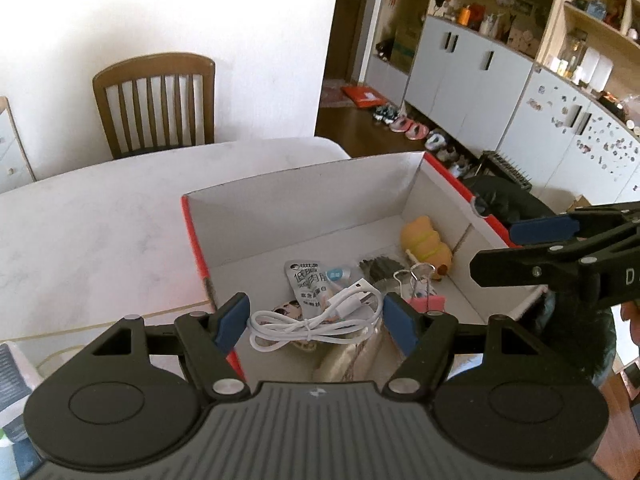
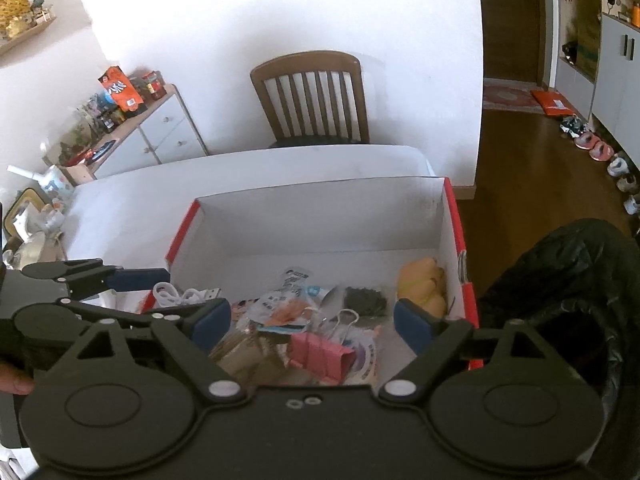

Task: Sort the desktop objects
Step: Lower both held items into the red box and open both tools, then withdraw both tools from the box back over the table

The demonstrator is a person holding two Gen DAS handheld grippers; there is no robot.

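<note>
Two hand-held grippers hover over an open box (image 1: 416, 178) with red outer walls and a white inside, which stands on a pale desk (image 1: 100, 216).

In the left wrist view, the left hand-held gripper (image 1: 316, 320) has its blue-padded jaws spread. Between them a coiled white cable (image 1: 316, 316) shows; whether the pads touch it or it lies below them cannot be told. Just ahead of this gripper, on the box floor, lies a grey snack packet (image 1: 306, 284), and further right a pink binder clip (image 1: 426, 294) and a yellow soft toy (image 1: 426, 246) near the right wall. A beige pouch (image 1: 356, 360) lies directly beneath the jaws.

In the right wrist view, the right hand-held gripper (image 2: 312, 322) also has its jaws spread wide, with nothing pinched. Below and between them sits the pink binder clip (image 2: 320, 354). The white cable (image 2: 180, 294) is off to this gripper's left, by the other gripper's fingers, and the yellow toy (image 2: 422, 284) is just ahead of its right finger.

A wooden chair (image 2: 312, 100) stands beyond the desk, straight ahead of both grippers.
</note>
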